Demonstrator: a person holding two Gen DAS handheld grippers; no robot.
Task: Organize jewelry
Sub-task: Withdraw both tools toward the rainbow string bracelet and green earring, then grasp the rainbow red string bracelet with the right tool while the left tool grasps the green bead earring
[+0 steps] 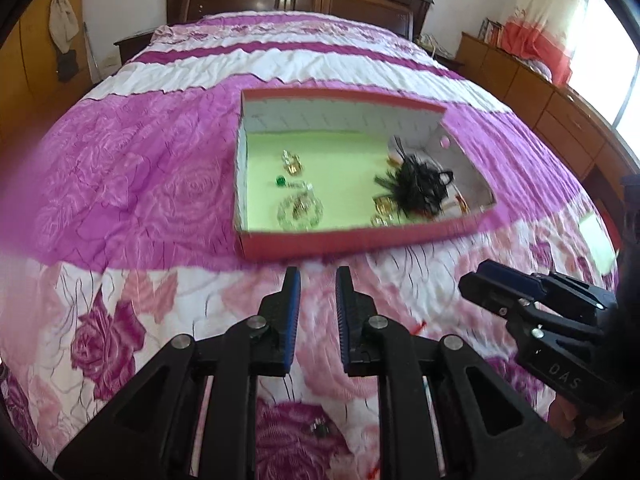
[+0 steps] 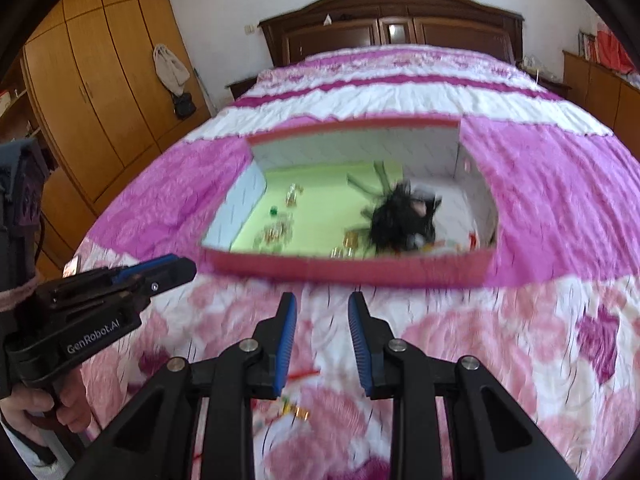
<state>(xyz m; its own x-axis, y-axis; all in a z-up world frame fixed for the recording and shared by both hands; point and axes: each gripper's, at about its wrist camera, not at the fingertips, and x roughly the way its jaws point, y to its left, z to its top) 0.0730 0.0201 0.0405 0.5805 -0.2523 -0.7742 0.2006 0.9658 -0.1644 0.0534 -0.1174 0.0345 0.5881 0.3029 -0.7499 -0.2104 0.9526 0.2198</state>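
Hovering above the floral bedspread (image 1: pixel 132 208), the left tongs (image 1: pixel 318 280) stand with a narrow gap between the blue-padded fingers (image 1: pixel 294 312) and grip nothing. The right tongs (image 2: pixel 322 304) stand slightly wider apart over the same bedspread, also gripping nothing. In the left wrist view the right tongs appear at the right edge, level with the left tongs and near them; in the right wrist view the left tongs (image 2: pixel 176 270) appear at the left edge.

On the bedspread close under the left tongs lies a small dark metal piece (image 1: pixel 319 428), too small to identify. Under the right tongs lie small gold pieces (image 2: pixel 298 412) and a thin red strand (image 2: pixel 304 372).

Ahead of both tongs a red-walled box (image 1: pixel 360 240) sits on the bed, lined in pale green. Inside, toward its left, are a clear beaded bracelet (image 1: pixel 300 212), a gold item (image 1: pixel 292 162) and a green bead (image 1: pixel 281 180). Toward its right lies a black feathered piece (image 1: pixel 420 184) with gold items (image 1: pixel 384 204) beside it.
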